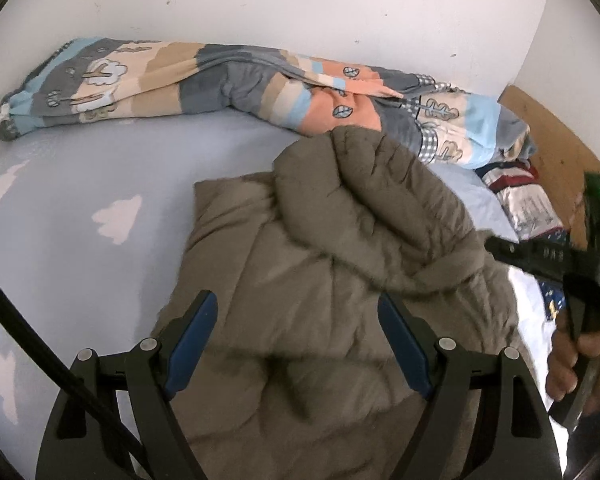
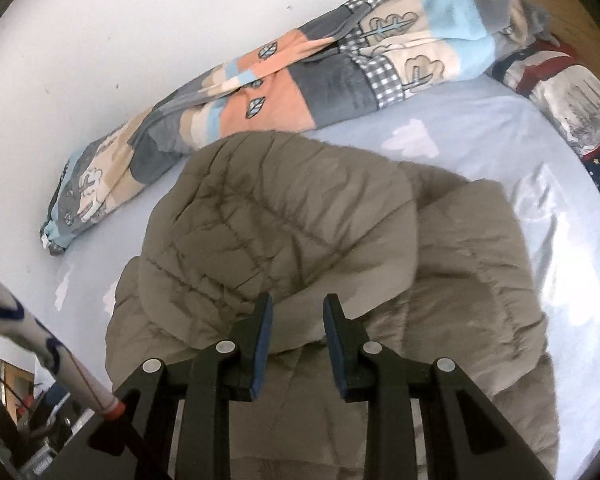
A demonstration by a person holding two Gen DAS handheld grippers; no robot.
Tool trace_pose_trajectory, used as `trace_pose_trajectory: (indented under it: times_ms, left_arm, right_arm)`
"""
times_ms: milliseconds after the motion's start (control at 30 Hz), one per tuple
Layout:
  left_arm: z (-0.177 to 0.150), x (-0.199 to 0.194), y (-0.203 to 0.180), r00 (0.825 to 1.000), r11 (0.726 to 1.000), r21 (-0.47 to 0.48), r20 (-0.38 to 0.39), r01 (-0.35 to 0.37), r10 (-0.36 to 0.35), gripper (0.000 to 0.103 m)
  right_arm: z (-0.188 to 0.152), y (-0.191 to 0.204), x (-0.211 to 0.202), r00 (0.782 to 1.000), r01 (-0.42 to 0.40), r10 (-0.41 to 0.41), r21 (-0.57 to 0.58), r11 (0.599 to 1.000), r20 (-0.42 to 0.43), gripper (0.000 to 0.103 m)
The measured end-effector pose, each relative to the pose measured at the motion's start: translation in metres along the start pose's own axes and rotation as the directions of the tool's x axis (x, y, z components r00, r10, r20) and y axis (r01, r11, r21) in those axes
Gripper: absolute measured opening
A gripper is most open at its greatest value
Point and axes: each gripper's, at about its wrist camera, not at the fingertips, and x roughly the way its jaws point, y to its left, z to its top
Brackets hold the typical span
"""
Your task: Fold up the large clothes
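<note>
An olive-brown quilted jacket lies on a light blue bed sheet with white clouds. My left gripper hovers open over the jacket's body, its blue pads wide apart and nothing pinched between them. At the right edge of the left wrist view a hand holds my right gripper, which meets the raised edge of a jacket flap. In the right wrist view that gripper has its jaws narrow and shut on the lifted flap of the jacket, which arches up above the rest of the garment.
A rolled patchwork duvet lies along the white wall behind the jacket. A printed pillow and a wooden headboard sit at the bed's end. A person's hand is at the right, and a patterned pole at the lower left.
</note>
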Motion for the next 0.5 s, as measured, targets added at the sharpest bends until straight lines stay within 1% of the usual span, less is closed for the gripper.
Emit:
trace_pose_trajectory:
  times_ms: [33, 67, 133, 167, 233, 267, 333, 367, 400, 467, 500]
  left_arm:
    - [0.007, 0.007, -0.003, 1.000, 1.000, 0.008, -0.004, -0.004, 0.004, 0.081]
    - [0.017, 0.019, -0.006, 1.000, 1.000, 0.018, -0.010, -0.023, 0.023, 0.081]
    - [0.032, 0.042, -0.009, 0.999, 1.000, 0.000, -0.033, -0.025, 0.025, 0.081]
    - [0.040, 0.056, -0.010, 0.998, 1.000, -0.014, -0.055, -0.025, 0.025, 0.081]
    - [0.051, 0.082, -0.012, 0.994, 0.999, -0.040, -0.109, 0.016, -0.020, 0.081]
    - [0.052, 0.100, -0.011, 0.988, 0.999, -0.045, -0.152, 0.003, -0.010, 0.081]
    - [0.046, 0.133, -0.008, 0.967, 0.998, -0.031, -0.249, -0.056, 0.046, 0.081]
    - [0.041, 0.144, -0.007, 0.958, 0.997, -0.024, -0.278, -0.078, 0.068, 0.081]
    - [0.037, 0.150, -0.007, 0.953, 0.996, -0.018, -0.294, -0.088, 0.079, 0.081]
    - [0.033, 0.153, -0.008, 0.953, 0.995, -0.007, -0.290, -0.098, 0.091, 0.081]
    - [0.033, 0.151, -0.010, 0.954, 0.995, -0.003, -0.286, -0.099, 0.094, 0.081]
  right_arm:
    - [0.004, -0.005, -0.002, 1.000, 0.022, -0.022, 0.001, 1.000, 0.011, 0.028]
    - [0.007, -0.009, -0.003, 0.999, 0.040, -0.040, 0.002, 0.999, 0.022, 0.028]
    - [0.018, -0.016, 0.004, 0.997, 0.066, -0.065, -0.003, 0.998, 0.028, 0.028]
    - [0.023, -0.017, 0.012, 0.997, 0.073, -0.073, -0.007, 0.997, 0.018, 0.028]
    - [0.029, -0.019, 0.024, 0.997, 0.079, -0.079, -0.016, 0.997, 0.012, 0.028]
    - [0.032, -0.019, 0.033, 0.996, 0.088, -0.088, -0.022, 0.996, 0.005, 0.028]
    - [0.034, -0.019, 0.057, 0.992, 0.114, -0.116, -0.041, 0.993, -0.049, 0.028]
    - [0.032, -0.021, 0.069, 0.989, 0.123, -0.125, -0.036, 0.992, -0.078, 0.028]
    - [0.030, -0.023, 0.081, 0.984, 0.139, -0.142, -0.036, 0.990, -0.108, 0.028]
    - [0.024, -0.028, 0.099, 0.975, 0.146, -0.152, -0.048, 0.988, -0.161, 0.028]
    - [0.023, -0.030, 0.104, 0.974, 0.144, -0.151, -0.054, 0.988, -0.171, 0.028]
